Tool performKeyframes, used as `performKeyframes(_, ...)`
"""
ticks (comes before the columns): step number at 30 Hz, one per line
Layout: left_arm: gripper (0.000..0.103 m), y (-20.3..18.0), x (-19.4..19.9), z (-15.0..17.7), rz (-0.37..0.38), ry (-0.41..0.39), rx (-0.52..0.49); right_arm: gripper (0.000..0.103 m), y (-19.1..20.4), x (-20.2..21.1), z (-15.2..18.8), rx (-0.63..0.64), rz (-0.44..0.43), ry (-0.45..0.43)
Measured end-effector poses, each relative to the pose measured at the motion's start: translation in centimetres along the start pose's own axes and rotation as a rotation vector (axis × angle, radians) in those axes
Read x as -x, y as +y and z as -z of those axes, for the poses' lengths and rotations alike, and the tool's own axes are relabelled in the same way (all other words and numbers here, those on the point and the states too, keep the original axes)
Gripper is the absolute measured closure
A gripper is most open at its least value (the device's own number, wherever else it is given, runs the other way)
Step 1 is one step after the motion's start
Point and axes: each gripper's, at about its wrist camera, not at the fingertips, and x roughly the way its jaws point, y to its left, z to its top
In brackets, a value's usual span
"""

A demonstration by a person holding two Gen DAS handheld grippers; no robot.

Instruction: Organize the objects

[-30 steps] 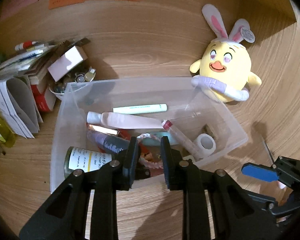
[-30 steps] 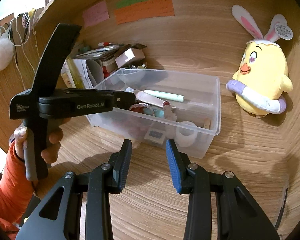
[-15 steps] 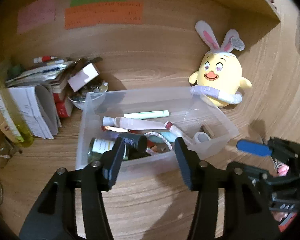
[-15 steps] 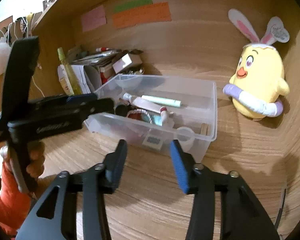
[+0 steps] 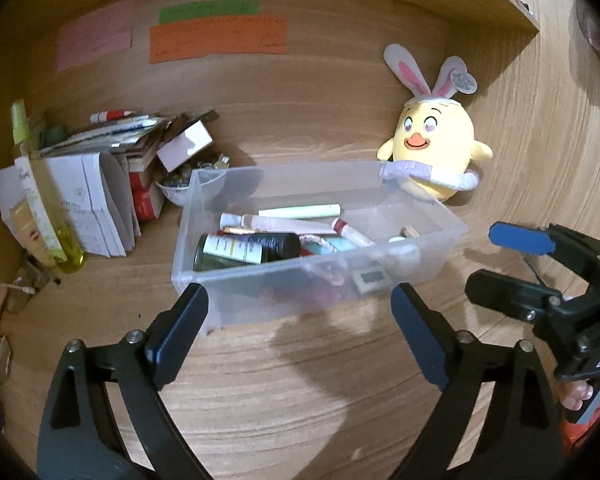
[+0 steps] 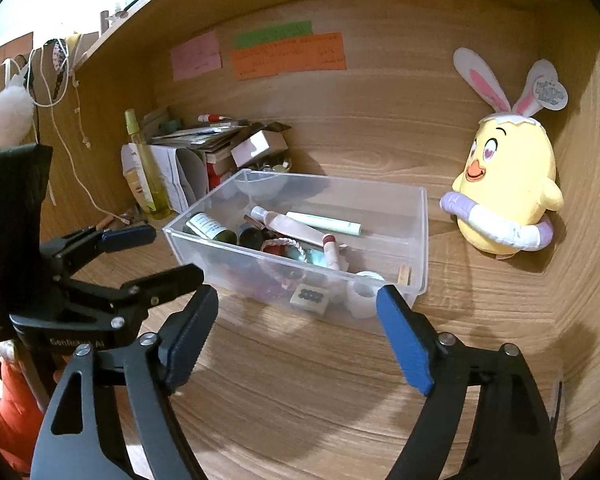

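A clear plastic bin (image 5: 316, 276) (image 6: 416, 280) sits on the wooden desk. It holds a dark green bottle (image 5: 244, 249) (image 6: 210, 228), a pale green tube (image 5: 300, 211) (image 6: 324, 222), a pink tube (image 5: 284, 222), a tape roll (image 6: 364, 294) and other small items. My left gripper (image 5: 300, 320) is open and empty, hovering in front of the bin's near wall. My right gripper (image 6: 296, 328) is open and empty, in front of the bin's near right corner. Each gripper shows in the other's view.
A yellow bunny-eared chick plush (image 5: 432, 156) (image 6: 508, 192) stands right of the bin against the back wall. Stacked papers, boxes and a small bowl (image 5: 112, 184) (image 6: 220, 152) crowd the left, with a yellow-green spray bottle (image 5: 40, 196) (image 6: 144, 168). Coloured notes (image 5: 216, 36) hang on the wall.
Both grippers have opened wide and pulled back from the bin. The left gripper was over the bin's contents a second ago and now sits in front of it, empty.
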Motion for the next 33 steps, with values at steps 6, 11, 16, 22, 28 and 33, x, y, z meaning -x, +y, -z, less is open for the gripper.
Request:
performKeyframes(6,0.009,0.2,0.3,1.2,-0.001,0.001,0.013,0.021,0.1,-0.1,0.7,-0.009,0.013,0.002)
performKeyframes(11,0.008,0.5,0.7,1.3,-0.006,-0.004,0.016,0.021,0.3,-0.1,0.8,-0.006,0.016,0.005)
performKeyframes(16,0.008,0.7,0.8,1.4,-0.007,-0.009,0.019,0.021,0.3,0.1,0.9,-0.008,0.012,-0.001)
performKeyframes(22,0.008,0.8,0.9,1.3,-0.008,-0.012,0.022,0.021,0.4,0.2,0.9,-0.004,0.013,0.002)
performKeyframes(28,0.008,0.7,0.9,1.3,-0.006,-0.010,0.018,0.020,0.3,0.1,1.0,-0.011,0.010,0.005)
performKeyframes(33,0.008,0.6,1.1,1.2,-0.006,-0.014,0.011,0.020,0.4,0.2,1.0,-0.010,0.009,0.005)
